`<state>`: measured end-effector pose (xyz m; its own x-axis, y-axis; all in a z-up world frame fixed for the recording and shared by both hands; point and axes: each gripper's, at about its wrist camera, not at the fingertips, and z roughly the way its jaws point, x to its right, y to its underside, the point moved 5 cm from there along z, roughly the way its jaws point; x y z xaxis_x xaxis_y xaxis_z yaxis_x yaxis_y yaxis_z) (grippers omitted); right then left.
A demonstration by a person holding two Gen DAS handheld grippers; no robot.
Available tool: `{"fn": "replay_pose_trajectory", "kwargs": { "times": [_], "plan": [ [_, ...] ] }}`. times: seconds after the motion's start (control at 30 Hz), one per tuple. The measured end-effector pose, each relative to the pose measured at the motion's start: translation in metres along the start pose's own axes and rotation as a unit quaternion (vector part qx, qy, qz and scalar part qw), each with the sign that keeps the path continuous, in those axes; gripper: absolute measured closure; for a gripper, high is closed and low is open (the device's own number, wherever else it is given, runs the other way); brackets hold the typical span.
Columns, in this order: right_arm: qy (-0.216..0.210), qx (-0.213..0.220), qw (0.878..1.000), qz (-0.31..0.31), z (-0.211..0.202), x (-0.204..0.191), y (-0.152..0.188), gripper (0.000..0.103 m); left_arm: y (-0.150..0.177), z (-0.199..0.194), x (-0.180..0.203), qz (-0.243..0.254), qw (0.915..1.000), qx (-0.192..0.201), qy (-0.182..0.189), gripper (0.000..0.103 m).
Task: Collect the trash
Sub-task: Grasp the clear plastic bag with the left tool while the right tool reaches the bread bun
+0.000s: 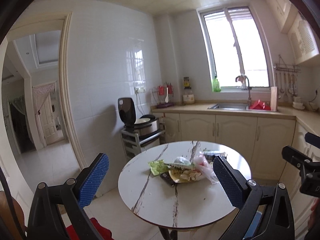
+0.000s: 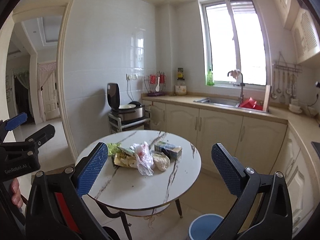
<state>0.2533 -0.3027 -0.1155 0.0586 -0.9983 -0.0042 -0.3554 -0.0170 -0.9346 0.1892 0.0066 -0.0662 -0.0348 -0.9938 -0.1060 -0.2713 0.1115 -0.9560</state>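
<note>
A pile of trash lies on a round white marble table (image 1: 152, 196) (image 2: 140, 190): a green wrapper (image 1: 158, 166) (image 2: 113, 147), a yellow snack bag (image 1: 184, 177) (image 2: 124, 160), a clear plastic bag with red print (image 1: 204, 166) (image 2: 144, 158), a beige pouch (image 2: 161, 161) and a blue-and-yellow box (image 2: 169, 149). My left gripper (image 1: 160, 180) is open and empty, held above the table's near side. My right gripper (image 2: 160, 172) is open and empty, above the table. A blue bin (image 2: 204, 228) stands on the floor by the table's right.
Cream kitchen cabinets (image 2: 220, 128) with a sink (image 2: 218, 101) run behind the table. A rice cooker on a cart (image 2: 128, 112) stands at the back left. A doorway (image 1: 38, 104) opens on the left. Something red (image 1: 88, 230) lies low at the left.
</note>
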Motion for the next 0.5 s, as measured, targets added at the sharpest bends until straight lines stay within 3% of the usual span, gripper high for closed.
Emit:
{"fn": "replay_pose_trajectory", "kwargs": {
  "times": [0.2, 0.4, 0.5],
  "plan": [
    [-0.003, -0.084, 0.996, 0.013, 0.074, 0.019, 0.041, 0.0, 0.023, 0.082, -0.004, -0.013, 0.9947, -0.1, 0.017, 0.001],
    [-0.007, -0.145, 0.989, 0.02, 0.143, 0.032, 0.066, 0.0, 0.019, 0.154, 0.004, -0.023, 0.9857, -0.163, 0.036, 0.001],
    [-0.003, -0.164, 0.986, 0.035, 0.17, 0.045, 0.074, 0.0, 0.012, 0.188, 0.018, -0.042, 0.9808, -0.177, 0.069, 0.001]
  ]
}}
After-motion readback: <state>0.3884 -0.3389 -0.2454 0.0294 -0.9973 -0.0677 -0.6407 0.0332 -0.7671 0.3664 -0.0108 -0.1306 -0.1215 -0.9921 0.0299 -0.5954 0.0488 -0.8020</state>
